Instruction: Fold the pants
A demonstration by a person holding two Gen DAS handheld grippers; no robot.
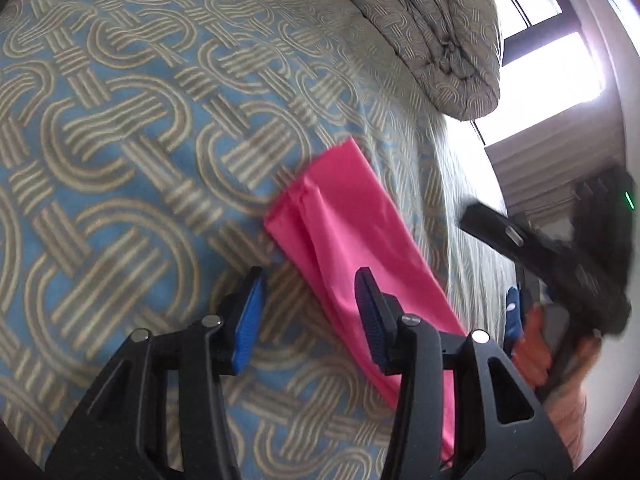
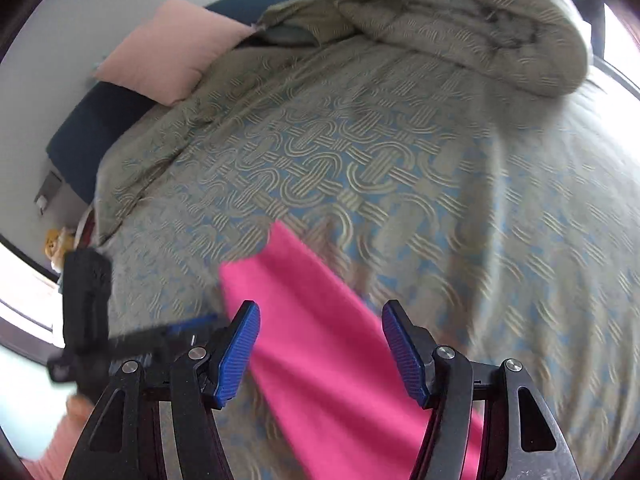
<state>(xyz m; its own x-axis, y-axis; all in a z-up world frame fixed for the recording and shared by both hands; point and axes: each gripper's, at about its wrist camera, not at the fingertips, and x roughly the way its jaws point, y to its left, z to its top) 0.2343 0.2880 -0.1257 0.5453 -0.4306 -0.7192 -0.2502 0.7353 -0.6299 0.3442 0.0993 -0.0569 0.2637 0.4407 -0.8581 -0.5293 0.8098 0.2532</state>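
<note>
Pants of bright pink thin fabric (image 1: 352,240) lie on the bed's blue-and-beige woven-pattern cover (image 1: 120,140) as one long narrow strip, so you look to have the legs laid together already (the waist end is hidden below both views). Crosswise folds seem left to do. Your left claw (image 1: 310,320) and right claw (image 2: 320,354) both stand apart above the cloth, gripping nothing.

- Home bedroom.
- Bed (image 2: 400,168) with patterned blue-and-tan cover.
- Rolled duvet (image 2: 472,24) at far end.
- Pink pillow (image 2: 168,52) against dark headboard (image 2: 88,140).
- Bright window (image 1: 548,60) beside bed.
</note>
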